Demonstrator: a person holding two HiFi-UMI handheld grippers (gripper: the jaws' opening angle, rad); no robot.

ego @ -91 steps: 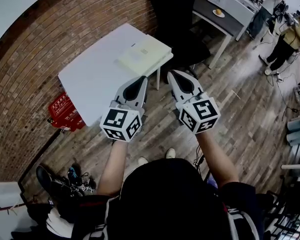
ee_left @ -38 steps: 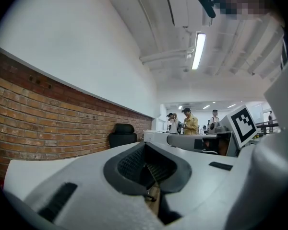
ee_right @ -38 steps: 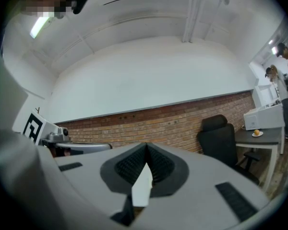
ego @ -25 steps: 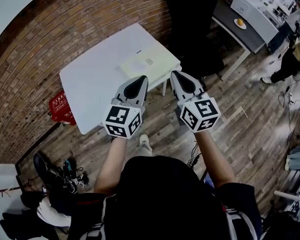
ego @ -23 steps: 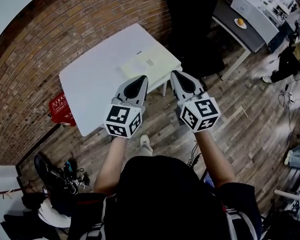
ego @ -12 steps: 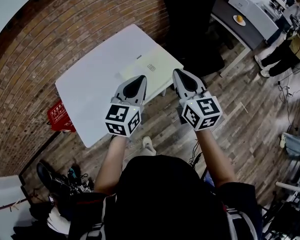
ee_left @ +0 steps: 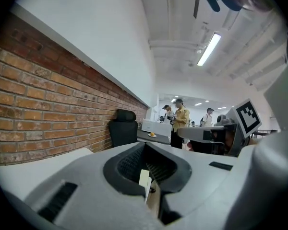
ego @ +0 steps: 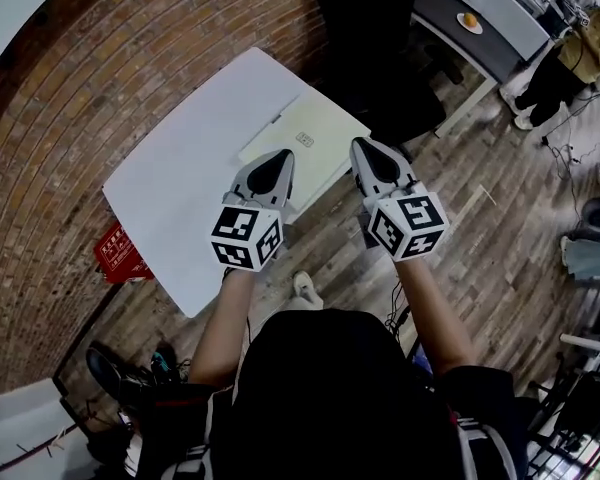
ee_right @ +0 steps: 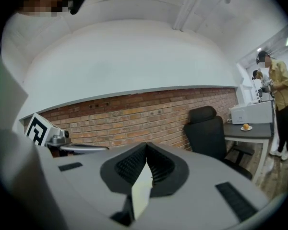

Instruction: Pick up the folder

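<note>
Both grippers have come in on the table since the earlier frames, and the folder that lay well ahead of them now sits just beyond their tips. Your left gripper [ego: 278, 158] has its jaws pressed together with nothing between them, and its tip lines up with the near edge of the folder [ego: 305, 133]. Your right gripper [ego: 361, 148] is likewise closed and empty. It hangs off the table's corner over the floor, with the folder just ahead of it and to its left. The pale folder lies flat and untouched on the corner of the white table [ego: 180, 168], so the pick-up itself has not begun. By my reading only the approach is done: you have yet to open a pair of jaws, bring them to a free edge of the folder, close on it and lift. No container has a part in this. Well beyond your right gripper, a plate [ego: 469, 21] on the dark desk holds a small orange item, and I cannot tell whether the red thing [ego: 120, 253] on the floor, back and left of your left gripper, holds anything.
</note>
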